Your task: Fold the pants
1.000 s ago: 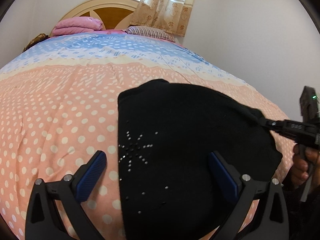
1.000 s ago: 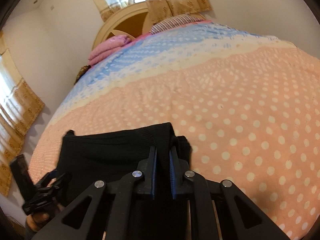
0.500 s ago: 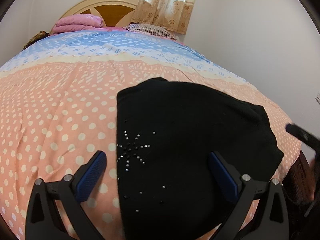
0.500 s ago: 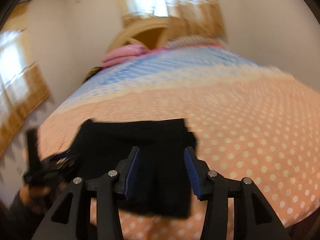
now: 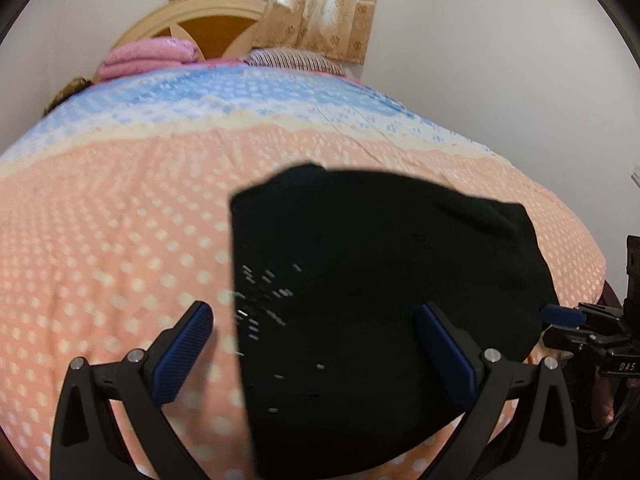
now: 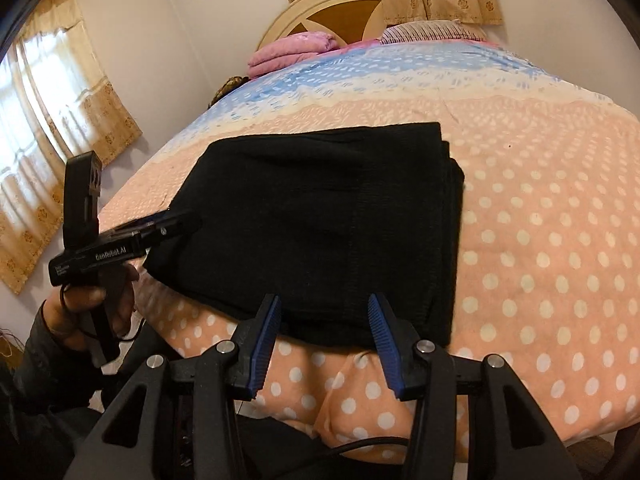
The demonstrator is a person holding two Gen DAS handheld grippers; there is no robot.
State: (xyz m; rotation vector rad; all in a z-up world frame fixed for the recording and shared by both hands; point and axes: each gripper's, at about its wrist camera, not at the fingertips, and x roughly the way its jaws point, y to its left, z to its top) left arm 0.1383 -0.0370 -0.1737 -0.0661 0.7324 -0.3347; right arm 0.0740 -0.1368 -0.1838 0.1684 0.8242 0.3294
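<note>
Lying folded on the dotted bedspread (image 6: 560,220), the black pants (image 6: 328,216) sat just ahead of the right gripper (image 6: 324,344), its jaws just opened and empty; the left gripper (image 5: 316,356) gaped wide over them. Folding looked finished; next probably only smoothing.

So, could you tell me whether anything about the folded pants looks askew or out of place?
Nothing serious. The black pants lie folded on the dotted bedspread, but the layers do not line up along the right edge. Both the right gripper and left gripper are open, clear of the cloth.
</note>
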